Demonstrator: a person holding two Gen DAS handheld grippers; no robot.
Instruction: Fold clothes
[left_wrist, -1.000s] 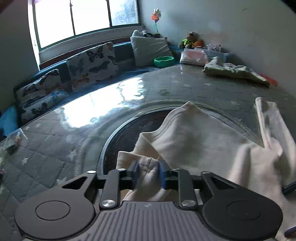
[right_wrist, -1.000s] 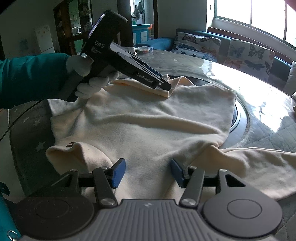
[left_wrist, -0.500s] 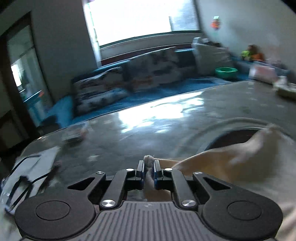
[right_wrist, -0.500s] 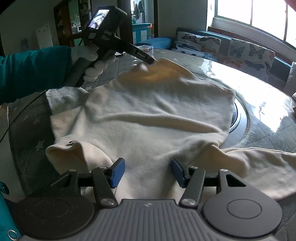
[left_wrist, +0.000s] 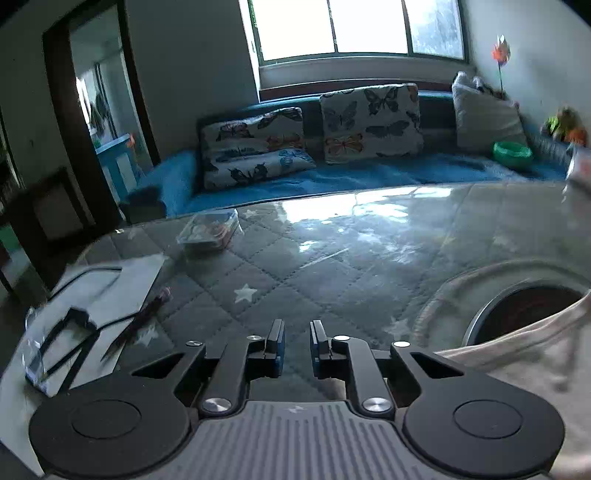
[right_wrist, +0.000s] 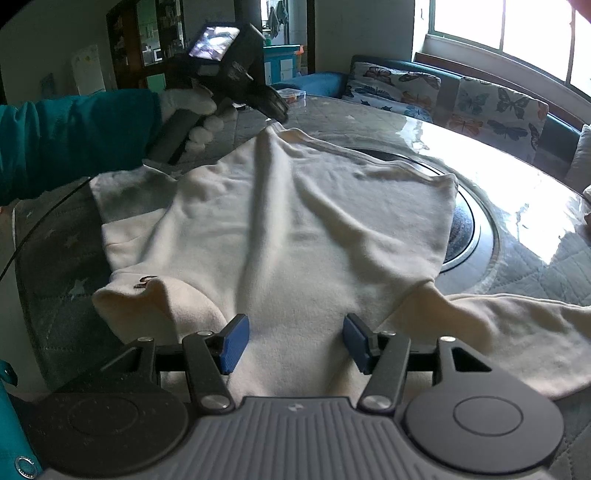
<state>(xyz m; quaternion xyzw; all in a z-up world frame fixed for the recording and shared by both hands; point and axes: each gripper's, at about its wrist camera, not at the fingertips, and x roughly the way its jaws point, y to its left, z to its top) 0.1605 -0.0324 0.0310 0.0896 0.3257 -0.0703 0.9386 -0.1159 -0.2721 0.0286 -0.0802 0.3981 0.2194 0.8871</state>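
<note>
**Cream garment spread flat, both grippers empty**

Cream knitted long-sleeved garment (right_wrist: 306, 229) lies spread over the grey quilted star-print table cover (left_wrist: 280, 266), its body partly covering the dark round inset (right_wrist: 465, 229) at the table's middle, one sleeve (right_wrist: 517, 332) trailing off to the right. Lying this flat, it offers clear edges to grasp for a fold.

The right gripper (right_wrist: 293, 341) hovers low over the near hem, its blue pads wide apart and holding nothing, seemingly placed to take that edge. The left gripper (left_wrist: 297, 349), in a white-gloved hand (right_wrist: 192, 110), sits beyond the far corner with a narrow gap between its pads, empty. From its own view only a cloth edge (left_wrist: 524, 354) shows.
</note>
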